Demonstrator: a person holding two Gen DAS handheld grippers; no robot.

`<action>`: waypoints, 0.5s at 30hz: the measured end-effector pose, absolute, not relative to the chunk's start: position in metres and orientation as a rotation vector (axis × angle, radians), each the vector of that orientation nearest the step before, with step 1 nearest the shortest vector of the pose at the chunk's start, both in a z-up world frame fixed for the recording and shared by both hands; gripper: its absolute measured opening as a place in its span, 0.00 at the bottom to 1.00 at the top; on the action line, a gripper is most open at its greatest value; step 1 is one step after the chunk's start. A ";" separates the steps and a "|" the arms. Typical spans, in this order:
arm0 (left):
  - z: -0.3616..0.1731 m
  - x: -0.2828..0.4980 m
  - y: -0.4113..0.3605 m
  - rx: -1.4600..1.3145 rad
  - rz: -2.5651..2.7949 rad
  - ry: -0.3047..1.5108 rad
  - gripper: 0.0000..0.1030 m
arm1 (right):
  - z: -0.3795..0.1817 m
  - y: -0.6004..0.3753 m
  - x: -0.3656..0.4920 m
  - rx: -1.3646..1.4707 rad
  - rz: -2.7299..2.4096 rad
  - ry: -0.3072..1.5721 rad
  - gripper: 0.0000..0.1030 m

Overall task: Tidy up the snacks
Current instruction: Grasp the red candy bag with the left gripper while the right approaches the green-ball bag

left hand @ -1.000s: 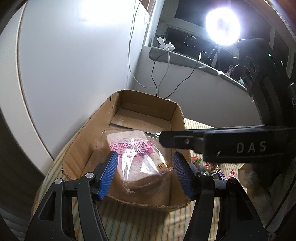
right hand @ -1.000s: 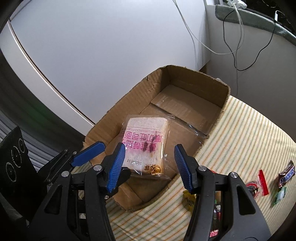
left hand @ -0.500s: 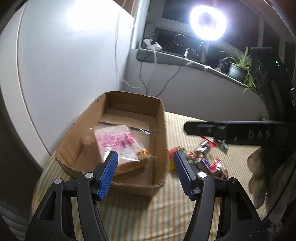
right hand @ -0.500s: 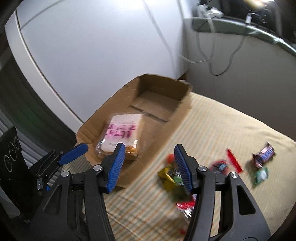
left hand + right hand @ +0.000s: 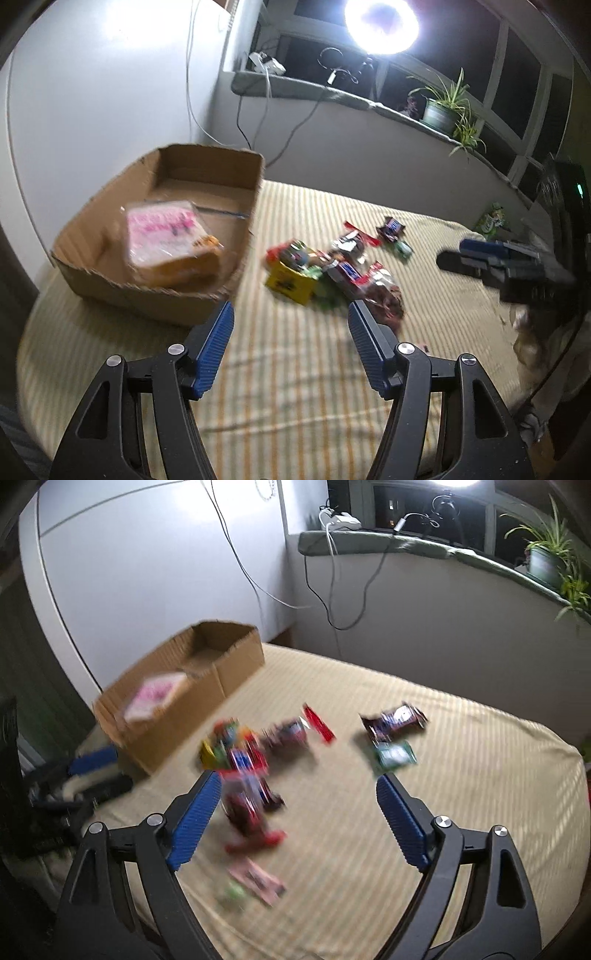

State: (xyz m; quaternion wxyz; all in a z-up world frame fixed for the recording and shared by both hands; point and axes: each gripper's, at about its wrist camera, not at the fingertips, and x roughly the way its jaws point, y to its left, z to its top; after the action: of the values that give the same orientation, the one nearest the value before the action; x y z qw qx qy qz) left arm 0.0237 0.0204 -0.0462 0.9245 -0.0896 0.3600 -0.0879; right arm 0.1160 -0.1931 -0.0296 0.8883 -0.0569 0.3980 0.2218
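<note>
- Both of our hand-held grippers have swung away from the cardboard box [image 5: 162,236] since a second ago, when they hung right over it; now the loose snacks fill the middle of both views.
- Our left hand-held gripper [image 5: 290,317] has its jaws apart with nothing between them, above the striped bed cover [image 5: 295,387], just in front of the box's near right corner.
- Our right hand-held gripper [image 5: 299,794] is opening its jaws; they stand wide, and no pad presses on anything. A blurred red packet [image 5: 247,805] lies on the cover below, close to the left finger.
- We see the bagged bread with pink print [image 5: 170,240] lying inside the box, near its front wall.
- The pile of snacks [image 5: 325,269] sits on the cover just right of the box, a yellow packet [image 5: 290,282] at its near edge.
- A dark candy bar [image 5: 393,720] and a green packet [image 5: 393,755] lie apart from the pile, further right.
- Motion blur hides the wrapper labels.
</note>
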 end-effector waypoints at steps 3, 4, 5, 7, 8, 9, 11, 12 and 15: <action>-0.050 0.026 0.014 -0.200 -0.202 0.757 0.62 | -0.043 -0.203 0.102 -0.118 0.479 0.852 0.86; -0.051 0.027 0.011 -0.198 -0.210 0.761 0.62 | -0.047 -0.204 0.097 -0.121 0.486 0.861 0.85; -0.051 0.028 0.007 -0.195 -0.216 0.764 0.62 | -0.051 -0.203 0.091 -0.127 0.495 0.865 0.80; -0.052 0.030 0.002 -0.193 -0.229 0.771 0.62 | -0.059 -0.201 0.080 -0.138 0.526 0.882 0.70; -0.054 0.031 0.000 -0.196 -0.236 0.776 0.62 | -0.063 -0.198 0.074 -0.143 0.546 0.893 0.63; -0.055 0.032 -0.002 -0.198 -0.243 0.781 0.62 | -0.065 -0.197 0.071 -0.145 0.561 0.899 0.60; -0.057 0.034 -0.003 -0.202 -0.253 0.790 0.62 | -0.074 -0.190 0.061 -0.163 0.595 0.913 0.58; -0.058 0.035 -0.005 -0.206 -0.259 0.796 0.62 | -0.078 -0.187 0.059 -0.176 0.601 0.915 0.58; -0.061 0.041 -0.012 -0.219 -0.290 0.818 0.62 | -0.088 -0.179 0.056 -0.201 0.605 0.923 0.54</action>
State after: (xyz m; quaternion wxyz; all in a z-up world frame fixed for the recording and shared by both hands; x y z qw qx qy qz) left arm 0.0413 -0.0121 -0.0606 0.9015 -0.1057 0.3956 -0.1402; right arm 0.0559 -0.1793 -0.0876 0.8469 -0.0955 0.4376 0.2867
